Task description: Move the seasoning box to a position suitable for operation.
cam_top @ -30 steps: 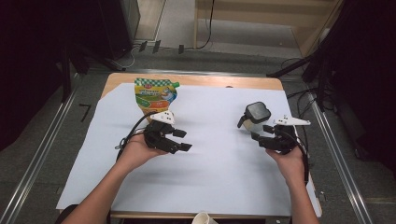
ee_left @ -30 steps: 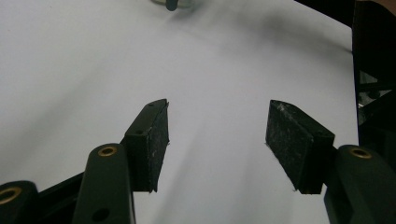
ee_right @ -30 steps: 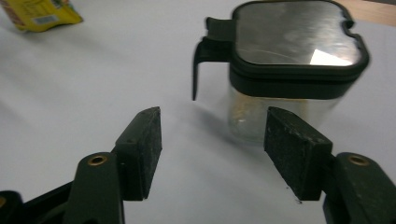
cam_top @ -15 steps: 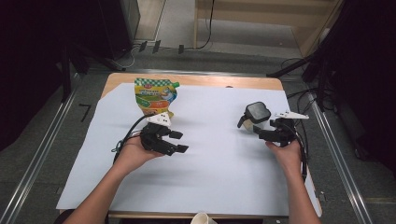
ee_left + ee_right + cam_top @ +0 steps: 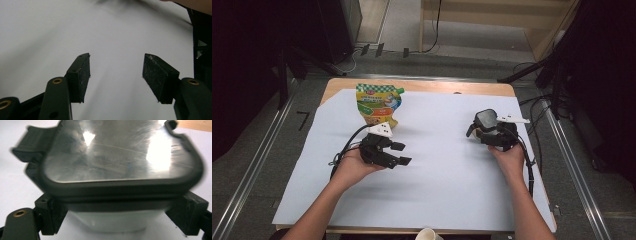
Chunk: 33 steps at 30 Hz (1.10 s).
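Note:
A small clear container with a black lid (image 5: 486, 119) stands at the right of the white sheet (image 5: 437, 195). My right gripper (image 5: 479, 130) reaches it from the near side. In the right gripper view the lid (image 5: 120, 157) looms close, and the container's pale body sits between the jaws of the right gripper (image 5: 117, 218). These jaws have just been opening, and the pads lie beside the body without clearly pressing it. My left gripper (image 5: 402, 154) rests left of centre, open and empty; in its own view the left gripper (image 5: 116, 75) has bare sheet between its pads.
A green and orange snack pouch (image 5: 378, 103) stands at the back left, just beyond the left hand. The wooden table (image 5: 422, 86) shows past the sheet's far edge. A paper cup's rim (image 5: 428, 234) pokes in at the near edge. Cables trail from both grippers.
The right hand has moved forward and down with the container, which now stands on the sheet. The left hand has stayed about where it was.

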Each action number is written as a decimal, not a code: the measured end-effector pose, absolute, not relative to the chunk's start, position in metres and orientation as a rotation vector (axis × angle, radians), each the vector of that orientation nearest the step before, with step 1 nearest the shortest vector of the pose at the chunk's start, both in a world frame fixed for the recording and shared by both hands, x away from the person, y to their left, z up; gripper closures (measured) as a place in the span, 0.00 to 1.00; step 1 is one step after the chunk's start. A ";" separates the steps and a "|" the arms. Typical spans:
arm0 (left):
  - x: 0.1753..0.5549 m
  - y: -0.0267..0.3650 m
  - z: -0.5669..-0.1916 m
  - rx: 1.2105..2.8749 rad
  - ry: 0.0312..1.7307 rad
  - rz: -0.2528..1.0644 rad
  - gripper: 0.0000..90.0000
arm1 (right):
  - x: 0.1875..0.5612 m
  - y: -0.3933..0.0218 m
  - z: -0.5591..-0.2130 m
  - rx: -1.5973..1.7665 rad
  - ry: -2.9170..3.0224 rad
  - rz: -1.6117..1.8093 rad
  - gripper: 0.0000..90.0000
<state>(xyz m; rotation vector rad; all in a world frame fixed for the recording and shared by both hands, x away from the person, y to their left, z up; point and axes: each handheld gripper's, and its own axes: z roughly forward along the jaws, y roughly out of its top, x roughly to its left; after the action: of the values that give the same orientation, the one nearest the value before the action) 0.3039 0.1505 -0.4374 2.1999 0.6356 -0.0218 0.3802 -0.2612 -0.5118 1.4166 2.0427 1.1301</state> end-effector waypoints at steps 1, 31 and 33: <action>0.304 0.151 -0.437 2.198 0.638 -0.023 0.45 | 0.382 -0.260 -0.513 1.420 2.040 1.128 0.15; 0.306 0.165 -0.438 2.167 0.672 -0.020 0.44 | 0.393 -0.254 -0.518 1.410 1.958 1.158 0.17; 0.306 0.165 -0.438 2.164 0.673 -0.021 0.44 | 0.392 -0.254 -0.515 1.404 1.954 1.167 0.18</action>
<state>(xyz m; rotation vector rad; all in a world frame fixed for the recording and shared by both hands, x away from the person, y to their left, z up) 0.3061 0.1646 -0.4377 2.1638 0.6729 -0.0209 0.3919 -0.2539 -0.5147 1.4037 1.9543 1.1669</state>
